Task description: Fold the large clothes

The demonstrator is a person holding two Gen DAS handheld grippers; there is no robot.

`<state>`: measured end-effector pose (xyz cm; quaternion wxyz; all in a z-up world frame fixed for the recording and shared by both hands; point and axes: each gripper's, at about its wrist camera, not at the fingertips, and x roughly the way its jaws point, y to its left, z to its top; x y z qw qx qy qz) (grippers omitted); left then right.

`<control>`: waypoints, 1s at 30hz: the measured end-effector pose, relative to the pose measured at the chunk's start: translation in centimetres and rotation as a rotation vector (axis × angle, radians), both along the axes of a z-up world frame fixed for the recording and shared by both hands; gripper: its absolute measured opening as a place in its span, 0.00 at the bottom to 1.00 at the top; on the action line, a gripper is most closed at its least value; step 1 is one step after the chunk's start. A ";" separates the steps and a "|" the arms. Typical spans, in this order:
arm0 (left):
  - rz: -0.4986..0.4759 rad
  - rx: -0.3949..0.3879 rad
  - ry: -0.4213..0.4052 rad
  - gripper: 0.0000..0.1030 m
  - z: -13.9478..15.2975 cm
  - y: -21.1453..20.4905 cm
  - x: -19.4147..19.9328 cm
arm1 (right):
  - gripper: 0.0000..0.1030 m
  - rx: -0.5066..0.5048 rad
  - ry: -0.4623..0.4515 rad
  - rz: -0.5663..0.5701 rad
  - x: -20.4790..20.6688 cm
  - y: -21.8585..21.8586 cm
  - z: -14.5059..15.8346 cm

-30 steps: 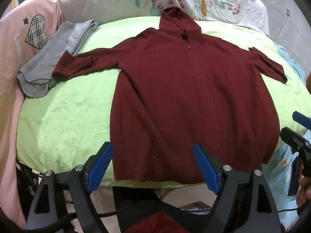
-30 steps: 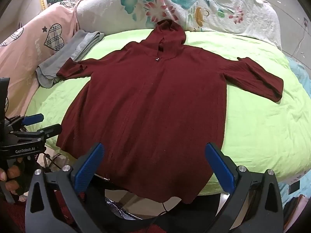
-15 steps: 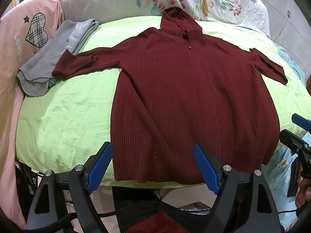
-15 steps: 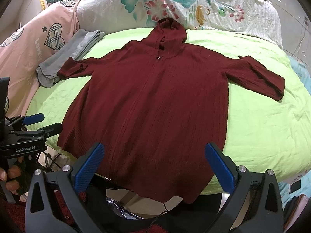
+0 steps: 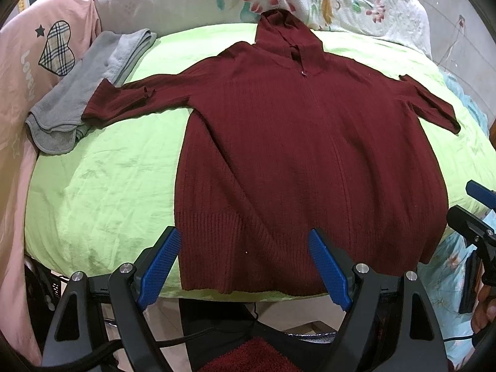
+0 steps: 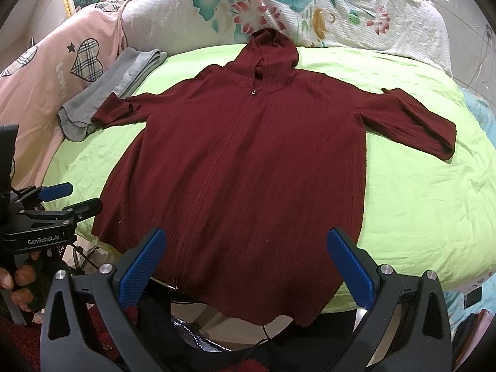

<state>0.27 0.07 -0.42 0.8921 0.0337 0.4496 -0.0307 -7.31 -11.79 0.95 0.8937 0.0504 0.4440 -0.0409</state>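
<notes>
1. Change over the last second: very little. The hooded sweater (image 5: 303,155) lies where it lay, and both wrist views have edged forward only slightly, so the hood sits a touch lower in the picture than before.

2. Location of the garment: the hooded sweater is spread flat, front up, on the green sheet (image 5: 102,186) of the bed. The hood (image 6: 266,55) points to the floral quilt (image 6: 325,6). The hem (image 6: 248,303) hangs just over the near edge.

3. Sleeves: both are extended sideways. The left sleeve (image 5: 124,102) has its cuff overlapping the grey folded cloth (image 5: 77,93). The right sleeve (image 6: 424,124) lies on bare sheet.

4. My left gripper (image 5: 245,266): jaws wide apart, nothing between them, hovering at the hem, left half.

5. My right gripper (image 6: 248,263): jaws wide apart, nothing held, hovering over the hem, centre to right.

6. Meaning for the task: in my judgement the spreading is complete and no fold is started. Both tools are idle at the near edge.

7. Likely next step: take a sleeve or side edge and carry it across the body. The left cuff should be lifted clear of the grey cloth, or that cloth may drag along.
</notes>
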 end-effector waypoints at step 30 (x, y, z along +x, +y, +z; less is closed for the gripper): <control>0.002 -0.039 0.118 0.83 -2.2 -0.9 7.9 | 0.60 0.002 -0.118 -0.372 11.8 -23.0 3.7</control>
